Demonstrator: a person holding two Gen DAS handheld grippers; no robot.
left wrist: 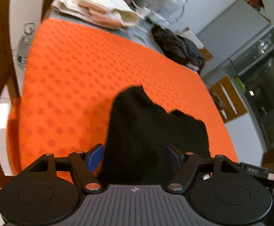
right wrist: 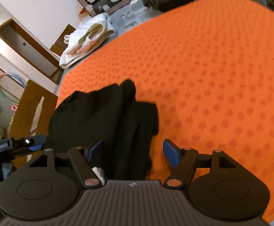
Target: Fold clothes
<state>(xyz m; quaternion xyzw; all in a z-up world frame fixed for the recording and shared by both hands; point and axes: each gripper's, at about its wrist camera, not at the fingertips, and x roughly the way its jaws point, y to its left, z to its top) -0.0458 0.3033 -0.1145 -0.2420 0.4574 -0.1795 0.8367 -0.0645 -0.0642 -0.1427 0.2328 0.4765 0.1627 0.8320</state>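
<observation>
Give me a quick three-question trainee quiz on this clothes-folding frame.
1. True or false: the crumpled black fabric garment lies on the orange patterned cloth.
2. The right gripper jaws are: A) clamped shut B) spread apart C) out of view.
3. Fill in: in the left wrist view, beyond the orange cloth's far edge sits a pile of folded ____ towels.

Key: 1 true; 2 B; 3 cream-white.
</observation>
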